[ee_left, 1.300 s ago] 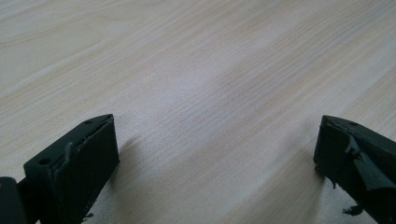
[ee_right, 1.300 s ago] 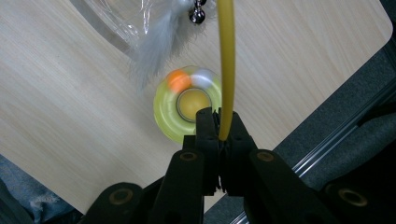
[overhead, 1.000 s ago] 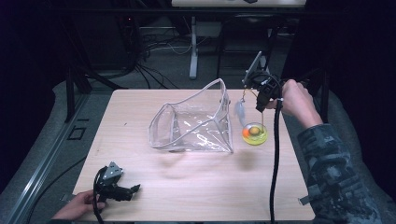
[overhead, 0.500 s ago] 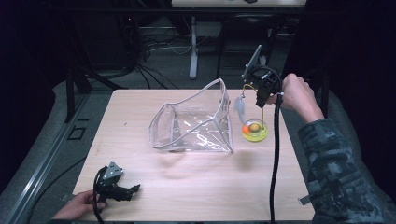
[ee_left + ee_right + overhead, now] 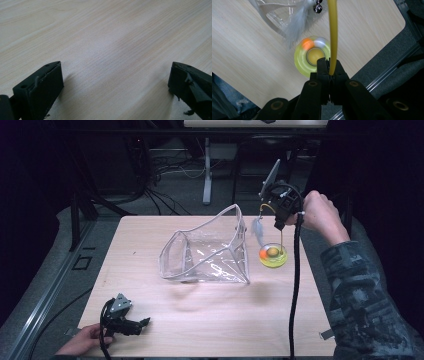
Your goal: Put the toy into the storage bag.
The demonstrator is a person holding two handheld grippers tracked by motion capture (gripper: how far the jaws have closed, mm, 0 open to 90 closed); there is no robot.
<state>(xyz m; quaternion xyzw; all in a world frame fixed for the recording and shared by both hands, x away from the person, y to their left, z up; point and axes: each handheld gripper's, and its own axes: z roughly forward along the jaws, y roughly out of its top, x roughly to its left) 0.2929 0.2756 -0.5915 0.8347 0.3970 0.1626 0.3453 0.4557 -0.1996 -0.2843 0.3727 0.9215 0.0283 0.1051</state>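
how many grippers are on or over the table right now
2. The left black two-jaw gripper lies at the table's near left corner, jaws open. The right black two-jaw gripper is held above the far right edge, shut on a thin yellow rod.

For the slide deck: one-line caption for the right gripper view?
Right gripper shut on a yellow wand, feather dangling above the yellow disc toy.

Matt pale wood table (image 5: pixel 210 320), glossy clear plastic bag (image 5: pixel 207 252).
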